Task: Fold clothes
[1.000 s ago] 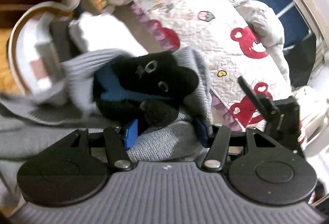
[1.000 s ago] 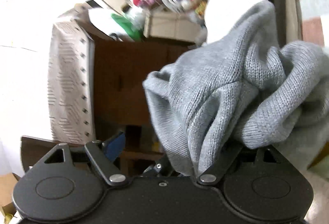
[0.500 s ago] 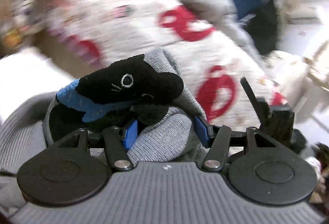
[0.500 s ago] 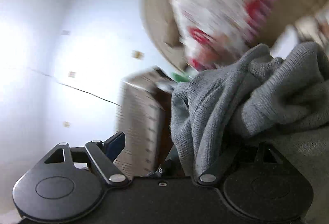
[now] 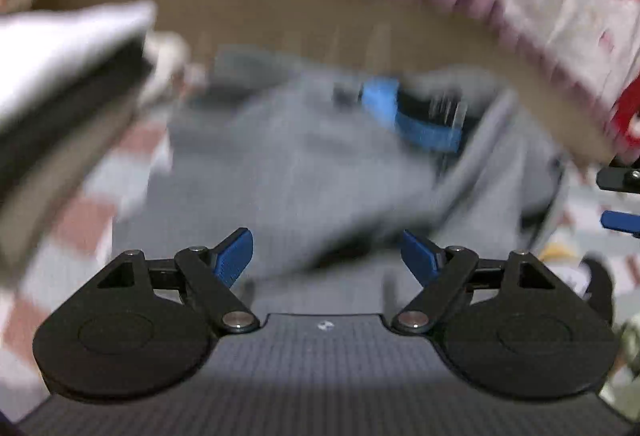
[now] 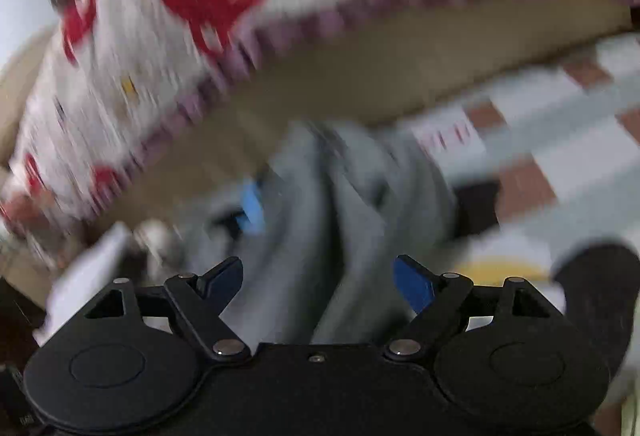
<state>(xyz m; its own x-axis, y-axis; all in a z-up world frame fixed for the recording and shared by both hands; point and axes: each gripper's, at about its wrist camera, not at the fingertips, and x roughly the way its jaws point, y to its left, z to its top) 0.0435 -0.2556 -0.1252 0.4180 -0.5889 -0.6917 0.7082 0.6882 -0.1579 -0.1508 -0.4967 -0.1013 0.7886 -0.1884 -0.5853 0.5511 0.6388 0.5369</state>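
1. Dropped since a second ago — grey sweater (image 5: 304, 164), earlier bunched in both grippers, now heaped on the bed (image 6: 560, 124) below the quilt's (image 6: 132, 48) edge.
2. Lies just ahead of both grippers, long axis running away from them.
3. Left gripper (image 5: 326, 256) opening, nothing pinched; right gripper (image 6: 318, 278) spread wide — cloth between, apparently unclamped.
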